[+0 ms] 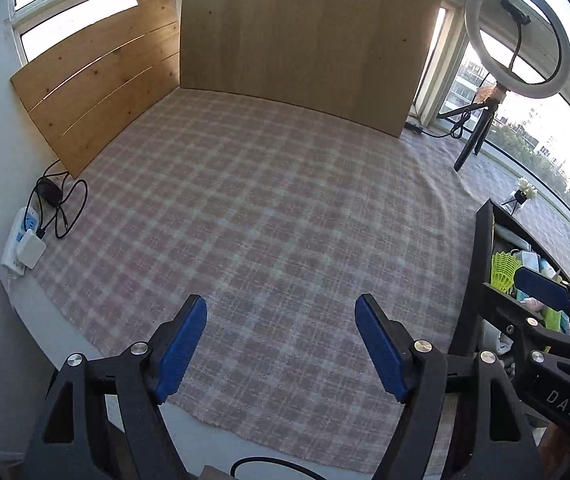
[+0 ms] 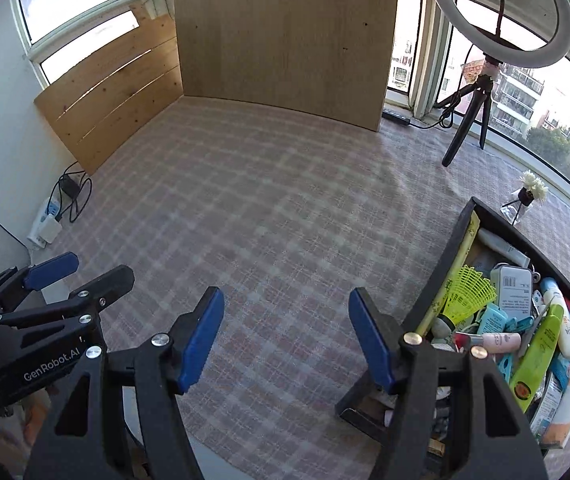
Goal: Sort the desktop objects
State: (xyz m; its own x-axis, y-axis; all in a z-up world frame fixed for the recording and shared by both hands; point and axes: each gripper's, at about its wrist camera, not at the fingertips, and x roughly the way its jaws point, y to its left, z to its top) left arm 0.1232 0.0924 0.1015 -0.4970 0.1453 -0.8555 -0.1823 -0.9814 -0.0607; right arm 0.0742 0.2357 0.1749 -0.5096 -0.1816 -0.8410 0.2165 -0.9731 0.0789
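Note:
A black box (image 2: 441, 264) stands on the plaid tablecloth (image 2: 277, 200) at the right, packed with small items. Among them are a yellow-green shuttlecock (image 2: 467, 290), a green tube (image 2: 537, 352), a pink tube (image 2: 499, 342) and a grey pack (image 2: 513, 286). My right gripper (image 2: 285, 296) is open over bare cloth just left of the box, nothing between its blue pads. My left gripper (image 1: 281, 308) is open wide and empty above the cloth. It also shows at the left edge of the right wrist view as the left gripper (image 2: 85, 272). The box wall (image 1: 481, 272) lies to its right.
Wooden boards (image 2: 285, 40) lean upright at the back and back left. A ring light on a tripod (image 2: 473, 96) stands at the back right, and a small vase of white flowers (image 2: 529, 192) beyond the box. A power strip with cables (image 1: 25, 240) lies at the cloth's left edge.

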